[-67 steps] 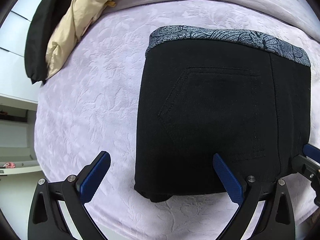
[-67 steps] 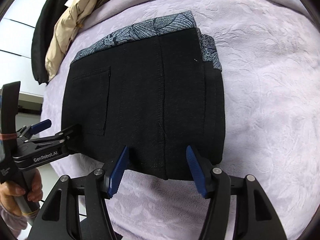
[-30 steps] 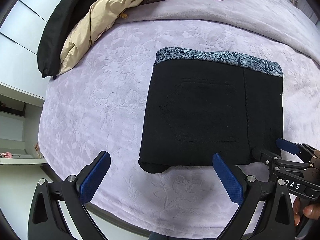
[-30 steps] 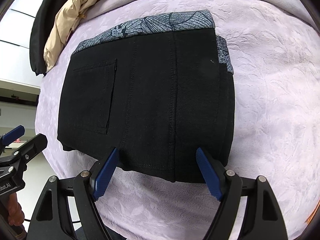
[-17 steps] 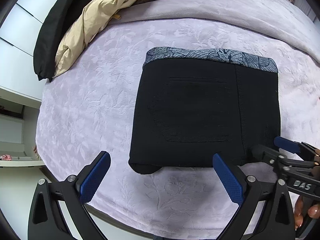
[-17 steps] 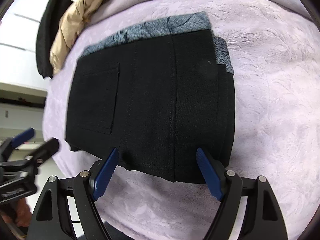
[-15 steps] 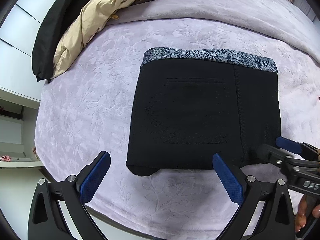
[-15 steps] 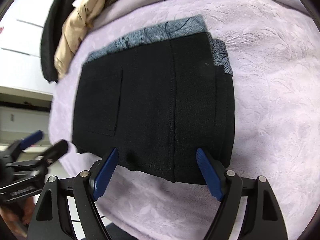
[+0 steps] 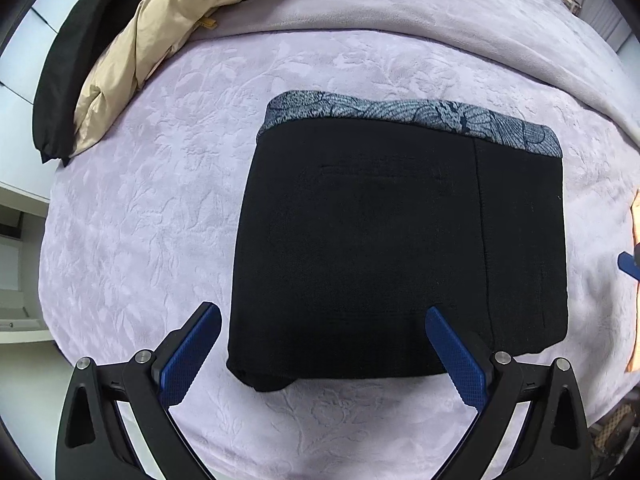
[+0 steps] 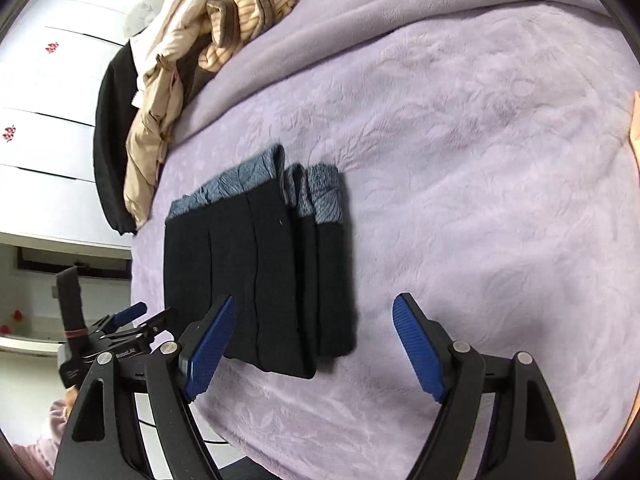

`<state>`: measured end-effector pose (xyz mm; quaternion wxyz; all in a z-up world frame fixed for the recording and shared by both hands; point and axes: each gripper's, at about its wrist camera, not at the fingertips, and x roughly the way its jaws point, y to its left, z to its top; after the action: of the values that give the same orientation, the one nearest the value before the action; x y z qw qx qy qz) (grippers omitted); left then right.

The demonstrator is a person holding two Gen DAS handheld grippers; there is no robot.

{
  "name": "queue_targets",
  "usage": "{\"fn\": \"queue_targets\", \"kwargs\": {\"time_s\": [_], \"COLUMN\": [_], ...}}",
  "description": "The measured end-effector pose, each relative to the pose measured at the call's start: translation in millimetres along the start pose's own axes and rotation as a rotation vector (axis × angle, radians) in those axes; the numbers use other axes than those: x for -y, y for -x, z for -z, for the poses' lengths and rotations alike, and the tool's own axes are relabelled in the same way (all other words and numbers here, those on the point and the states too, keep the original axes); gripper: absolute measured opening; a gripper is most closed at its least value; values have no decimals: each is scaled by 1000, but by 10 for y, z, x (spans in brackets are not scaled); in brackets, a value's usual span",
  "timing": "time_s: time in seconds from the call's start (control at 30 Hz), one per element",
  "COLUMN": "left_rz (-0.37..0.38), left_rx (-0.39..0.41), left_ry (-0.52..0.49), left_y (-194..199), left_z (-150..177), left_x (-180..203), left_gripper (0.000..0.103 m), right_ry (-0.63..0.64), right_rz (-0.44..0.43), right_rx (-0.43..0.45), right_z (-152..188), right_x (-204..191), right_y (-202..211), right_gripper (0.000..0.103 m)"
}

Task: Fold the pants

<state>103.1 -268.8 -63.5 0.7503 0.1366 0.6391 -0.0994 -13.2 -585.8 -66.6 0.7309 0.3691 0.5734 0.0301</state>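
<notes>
Your right tongs (image 10: 312,344) have pulled back and swung right of the folded pants (image 9: 396,248) — both jaws spread, holding nothing. Your left tongs (image 9: 324,356) hang open over the pants' near edge, close to the bed (image 9: 152,200) front edge.

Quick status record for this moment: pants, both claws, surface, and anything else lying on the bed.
pants: folded into a compact black stack, patterned grey band at the far edge
left claw: open, empty, at the stack's near edge
right claw: open, empty, off the stack
surface: lilac embossed blanket
other: heap of clothes far left
</notes>
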Motion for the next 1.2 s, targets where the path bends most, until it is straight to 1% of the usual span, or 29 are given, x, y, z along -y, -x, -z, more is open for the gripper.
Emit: {"fn": "queue_targets", "kwargs": {"time_s": [0.13,0.23,0.37,0.5,0.67,0.77,0.8,0.87,0.97,1.03,1.1,1.2], "left_rz": [3,9,0,10,20,41,52,100,197,264,299,392], "left_rx": [8,9,5,2,-6,-17,-17,-3,24,20,14,6], "left_ry": [6,15,26,40,36,27,23,13,-10,-30,-33,-13], "left_y": [-42,-82,-157,-198,-263,-304,-311,-304,-303,-361,-438,-519], "left_z": [-56,-86,-118,-133,-163,-175,-180,-203,-271,-321,-357,-385], "left_x": [-68,-130,-207,-263,-310,-323,-327,-363,-474,-549,-634,-780], "left_gripper": [103,103,103,103,103,103,103,103,103,103,103,103], "right_ry": [6,14,8,-6,-15,-17,-18,-17,-10,-3,-7,-11], "right_rz": [-59,-83,-58,-49,-30,-25,-26,-25,-44,-55,-62,-92], "right_rx": [-10,-42,-78,-105,-123,-127,-129,-135,-130,-123,-123,-129], "right_z": [-116,-138,-100,-51,-30,-23,-14,-5,-16,-38,-69,-105], "right_x": [-16,-96,-119,-107,-85,-66,-52,-40,-27,-2,52,105], "right_y": [0,-124,-310,-449,-538,-558,-562,-583,-584,-583,-600,-626], "right_gripper": [83,83,83,83,83,83,83,83,83,83,83,83]}}
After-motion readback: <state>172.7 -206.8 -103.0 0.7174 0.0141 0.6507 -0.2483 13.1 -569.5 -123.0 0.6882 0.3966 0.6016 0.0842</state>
